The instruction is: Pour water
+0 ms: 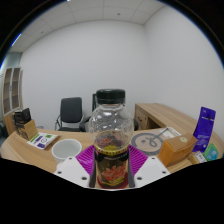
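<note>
Office room behind a wooden table

A black chair (71,112) is seen at the far wall, a blue box (204,129) at the right, a shelf (10,92) at the left.

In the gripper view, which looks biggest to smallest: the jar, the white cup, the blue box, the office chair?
1. Jar, between the fingers; it looks largest, but it is also nearest the camera.
2. Office chair, far back.
3. Blue box and white cup look about alike, so I won't rank them.

We see the hand-held gripper (111,163) clamped by both purple pads (86,157) on a clear black-capped jar (110,135), above the table (30,150) bearing a white cup (66,149).
</note>
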Demonstrator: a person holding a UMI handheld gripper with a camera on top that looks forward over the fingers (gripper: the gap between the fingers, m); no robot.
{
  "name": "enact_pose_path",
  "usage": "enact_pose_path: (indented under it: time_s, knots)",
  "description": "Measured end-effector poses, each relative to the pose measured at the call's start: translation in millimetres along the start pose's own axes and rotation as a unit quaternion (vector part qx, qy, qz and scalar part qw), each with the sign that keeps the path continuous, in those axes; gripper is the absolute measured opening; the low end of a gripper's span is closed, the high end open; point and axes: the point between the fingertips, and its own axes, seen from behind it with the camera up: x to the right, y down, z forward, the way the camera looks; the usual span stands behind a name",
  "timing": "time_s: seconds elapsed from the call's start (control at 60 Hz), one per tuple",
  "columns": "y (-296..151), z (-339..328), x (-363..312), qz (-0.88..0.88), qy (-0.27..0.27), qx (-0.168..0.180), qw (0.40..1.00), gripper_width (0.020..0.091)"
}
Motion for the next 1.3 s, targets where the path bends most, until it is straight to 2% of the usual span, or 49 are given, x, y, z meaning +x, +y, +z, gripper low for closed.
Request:
enact_pose_path:
  time_s: [0.1, 0.117, 0.167, 0.2, 0.217, 0.283, 0.567, 0.917, 1.083, 1.3]
  knots:
    - [6.0, 1.7, -0.1, -0.007, 0.002, -0.021, 1.000, 0.0588]
    - [8.4, 1.5, 0.3, -0.008, 0.004, -0.029, 1.000, 0.0646]
    - [12.8, -1.5, 1.1, -0.010, 0.008, -0.045, 0.999, 0.0877]
    - [13.1, -7.5, 2.2, -0.013, 0.010, -0.051, 0.999, 0.0832]
    - [13.2, -10.4, 3.5, -0.015, 0.013, -0.053, 0.998, 0.0830]
    - [10.8, -22.9, 4.4, -0.026, 0.021, -0.064, 0.997, 0.0868]
    - [-22.7, -150.5, -22.7, -0.031, 0.045, -0.098, 0.994, 0.0859]
    - [-59.8, -336.2, -106.4, -0.003, 0.046, -0.098, 0.994, 0.0858]
    - [-63.0, -388.3, -128.1, -0.002, 0.049, -0.097, 0.994, 0.0857]
    - [-65.5, -424.3, -137.6, -0.007, 0.047, -0.093, 0.995, 0.0857]
